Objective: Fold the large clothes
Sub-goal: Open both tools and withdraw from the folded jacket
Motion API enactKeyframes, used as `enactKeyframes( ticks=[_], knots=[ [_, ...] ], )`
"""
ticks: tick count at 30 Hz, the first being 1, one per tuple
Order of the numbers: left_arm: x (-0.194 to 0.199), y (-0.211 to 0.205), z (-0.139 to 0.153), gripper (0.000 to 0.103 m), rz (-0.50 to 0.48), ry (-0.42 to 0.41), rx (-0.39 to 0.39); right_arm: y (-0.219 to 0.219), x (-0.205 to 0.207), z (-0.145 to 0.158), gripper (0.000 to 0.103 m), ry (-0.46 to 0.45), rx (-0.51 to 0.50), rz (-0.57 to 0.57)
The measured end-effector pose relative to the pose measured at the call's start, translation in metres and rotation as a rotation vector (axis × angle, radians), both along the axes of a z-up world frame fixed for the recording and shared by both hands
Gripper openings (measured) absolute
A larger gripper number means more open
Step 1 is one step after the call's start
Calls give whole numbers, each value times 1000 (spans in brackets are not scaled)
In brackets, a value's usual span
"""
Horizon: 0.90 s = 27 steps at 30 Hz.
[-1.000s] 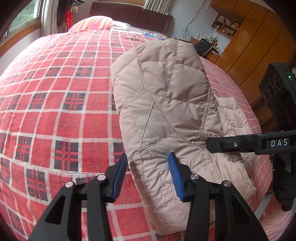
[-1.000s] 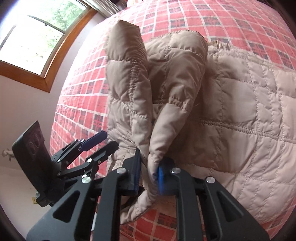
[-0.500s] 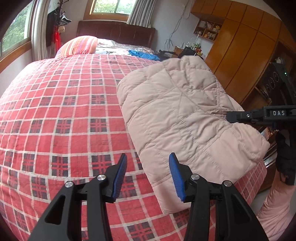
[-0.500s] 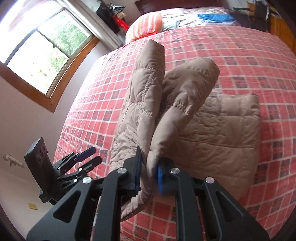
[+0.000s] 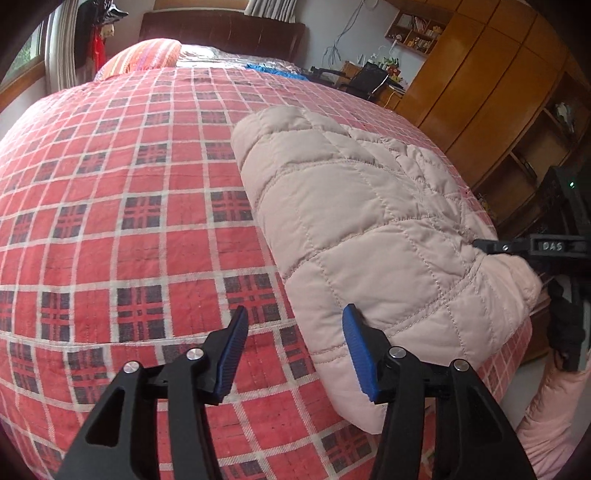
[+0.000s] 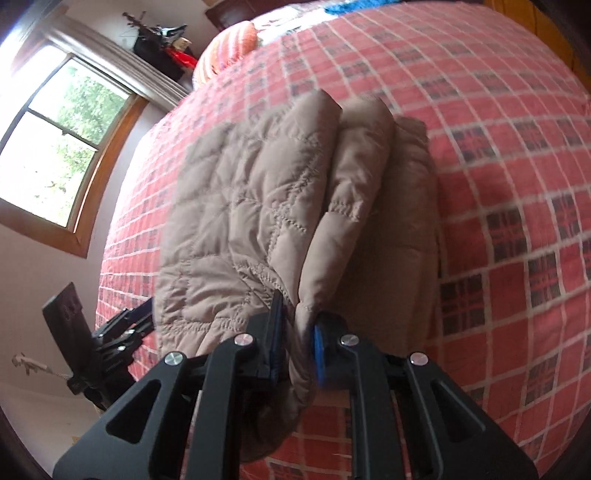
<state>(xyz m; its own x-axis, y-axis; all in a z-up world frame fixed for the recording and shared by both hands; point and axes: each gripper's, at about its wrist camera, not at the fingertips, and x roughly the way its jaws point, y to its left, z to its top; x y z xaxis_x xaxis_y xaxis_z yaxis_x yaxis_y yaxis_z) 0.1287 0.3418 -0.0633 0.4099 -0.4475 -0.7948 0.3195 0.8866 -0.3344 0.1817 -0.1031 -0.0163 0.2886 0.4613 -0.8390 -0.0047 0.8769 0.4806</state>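
A beige quilted jacket (image 5: pixel 362 221) lies folded into a thick bundle on the red plaid bed cover (image 5: pixel 129 206), near the bed's right front edge. My left gripper (image 5: pixel 295 354) stands open just in front of the bundle's near left corner, its right pad touching the fabric. In the right wrist view the jacket (image 6: pixel 258 206) shows as stacked folded layers, and my right gripper (image 6: pixel 297 343) is shut on the near edge of those layers. The right gripper also shows at the jacket's right side in the left wrist view (image 5: pixel 487 245).
A striped pillow (image 5: pixel 144 55) and a dark headboard (image 5: pixel 221 29) are at the bed's far end, with a blue cloth (image 5: pixel 273 69) near them. Wooden cabinets (image 5: pixel 498 74) line the right side. A window (image 6: pixel 55 155) is on the left wall.
The jacket has come down from a raised, spread state into a compact folded bundle on the bed. My right gripper moved with it, still clamped; the left stayed open.
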Motion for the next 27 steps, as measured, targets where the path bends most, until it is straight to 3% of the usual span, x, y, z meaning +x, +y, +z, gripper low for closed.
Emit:
enactKeyframes(
  ticks=[4,6,12,18,20,27],
  knots=[
    [7,-6,-14,54,-23,61,-43,-10,0,-35,13,55,33,-14],
    [8,-11,-20,42,-41,82,-54,-10,-1,-44,13,60,39,-12],
    [13,-28,-33,43,-47,82,12,-1,-1,-51,14,59,-1,-8],
    [8,-24,-26,44,-36,62,10,-4,-9,-22,35,11,18,-14],
    [4,-18,-21,45,-29,58,6,-7,-19,-9,53,-15,29,-16],
    [-22,2,-16,49,1,88,-45,8,-45,-8,56,26,12,32]
  ],
)
